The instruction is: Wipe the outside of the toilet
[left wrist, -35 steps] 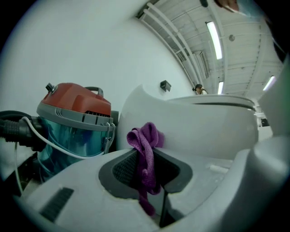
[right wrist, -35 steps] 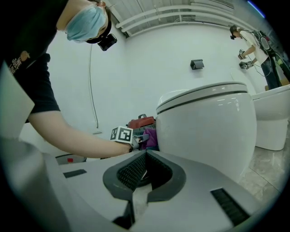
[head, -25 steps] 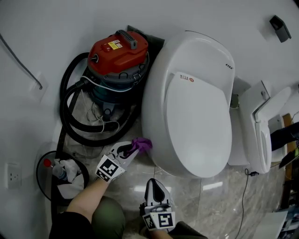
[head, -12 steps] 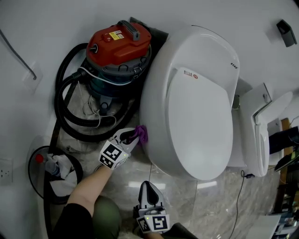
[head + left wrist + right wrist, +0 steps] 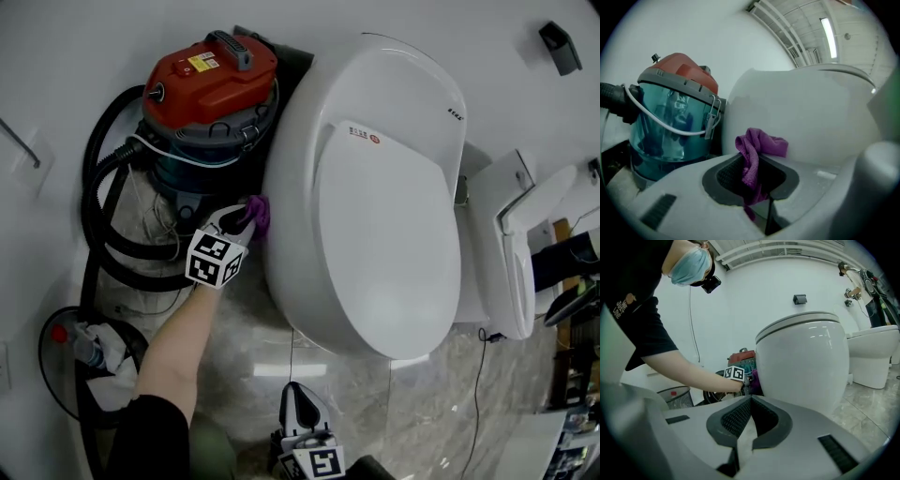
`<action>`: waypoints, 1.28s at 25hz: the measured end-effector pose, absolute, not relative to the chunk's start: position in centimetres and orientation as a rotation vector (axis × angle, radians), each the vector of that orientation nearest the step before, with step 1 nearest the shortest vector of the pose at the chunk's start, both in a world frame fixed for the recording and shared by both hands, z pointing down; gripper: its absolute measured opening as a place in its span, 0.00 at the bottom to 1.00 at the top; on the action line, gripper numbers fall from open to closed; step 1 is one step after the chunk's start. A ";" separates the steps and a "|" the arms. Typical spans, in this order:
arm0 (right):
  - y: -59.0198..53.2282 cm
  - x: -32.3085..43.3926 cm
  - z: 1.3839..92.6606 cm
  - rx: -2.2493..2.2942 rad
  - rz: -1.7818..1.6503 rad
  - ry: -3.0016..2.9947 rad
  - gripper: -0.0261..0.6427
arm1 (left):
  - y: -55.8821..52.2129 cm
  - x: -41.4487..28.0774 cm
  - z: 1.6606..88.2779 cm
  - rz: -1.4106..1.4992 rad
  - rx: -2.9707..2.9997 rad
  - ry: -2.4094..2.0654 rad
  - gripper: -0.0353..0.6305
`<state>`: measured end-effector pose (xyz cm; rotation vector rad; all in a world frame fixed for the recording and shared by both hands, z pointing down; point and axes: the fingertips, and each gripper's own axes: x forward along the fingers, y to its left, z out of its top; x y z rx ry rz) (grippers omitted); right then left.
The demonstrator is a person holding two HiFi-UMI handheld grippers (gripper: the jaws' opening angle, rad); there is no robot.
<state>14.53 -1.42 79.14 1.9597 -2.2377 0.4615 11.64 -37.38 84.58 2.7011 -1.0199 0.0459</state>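
Left gripper (image 5: 241, 219) pinching purple cloth (image 5: 260, 213) against toilet (image 5: 375, 187) side.
Pressed to the white bowl beside a red-topped vacuum (image 5: 211, 80); right gripper (image 5: 302, 394) pressed together, empty, low over glossy marble floor (image 5: 394, 403); white wall (image 5: 56, 56) behind.

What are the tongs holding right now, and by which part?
Left tongs clamp a purple cloth by a bunched fold; its loose end pokes out at the toilet's side. Right tongs are shut, holding nothing.
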 end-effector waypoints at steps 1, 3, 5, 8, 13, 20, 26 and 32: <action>-0.9 14.8 79.6 1.960 0.469 -2.219 0.04 | -38.2 11.6 84.6 0.052 2.680 -1.039 0.17; -0.2 15.3 80.2 1.970 0.482 -2.186 0.04 | -39.4 11.7 84.6 0.062 2.651 -1.060 0.17; 0.3 15.4 80.5 1.974 0.481 -2.173 0.04 | -39.8 11.6 84.5 0.067 2.652 -1.074 0.17; 0.3 15.2 79.8 1.985 0.466 -2.182 0.04 | -38.4 10.6 84.4 0.000 2.657 -1.075 0.17; -1.9 14.7 78.3 2.004 0.409 -2.236 0.04 | -31.6 8.8 86.8 0.003 2.664 -0.960 0.17; -4.4 12.8 77.2 1.993 0.413 -2.325 0.04 | -20.6 10.7 91.7 0.189 2.705 -0.622 0.17; -4.4 12.3 78.3 1.965 0.439 -2.332 0.04 | -16.8 14.3 94.2 0.239 2.702 -0.442 0.17; -3.8 12.8 80.1 1.957 0.497 -2.289 0.04 | -21.1 14.4 94.7 0.113 2.614 -0.611 0.17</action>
